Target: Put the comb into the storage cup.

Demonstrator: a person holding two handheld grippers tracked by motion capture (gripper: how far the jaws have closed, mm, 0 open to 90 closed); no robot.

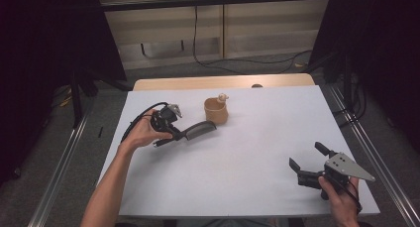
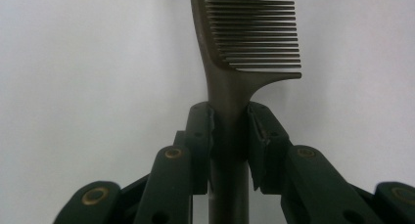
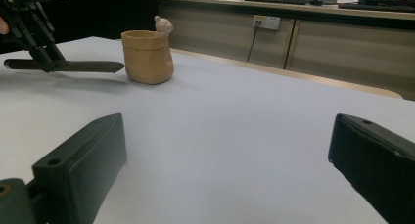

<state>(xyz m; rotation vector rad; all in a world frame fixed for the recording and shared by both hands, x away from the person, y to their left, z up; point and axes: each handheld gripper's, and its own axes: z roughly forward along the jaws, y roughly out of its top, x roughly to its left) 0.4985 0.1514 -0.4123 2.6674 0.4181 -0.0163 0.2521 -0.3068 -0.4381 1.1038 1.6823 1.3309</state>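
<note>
Comb (image 1: 199, 130) is pinched by its handle in the left claw (image 1: 174, 134), held level above the left half of the white desk (image 1: 257, 138), its far tip just beside the tan cup (image 1: 216, 111). The right claw (image 1: 308, 163) rests near the desk's right front corner, jaws spread, nothing between them. Open desk lies between both claws.

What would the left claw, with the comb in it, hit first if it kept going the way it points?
Probably the tan cup: the comb in the left claw already reaches toward its base, though depth is unclear.
</note>
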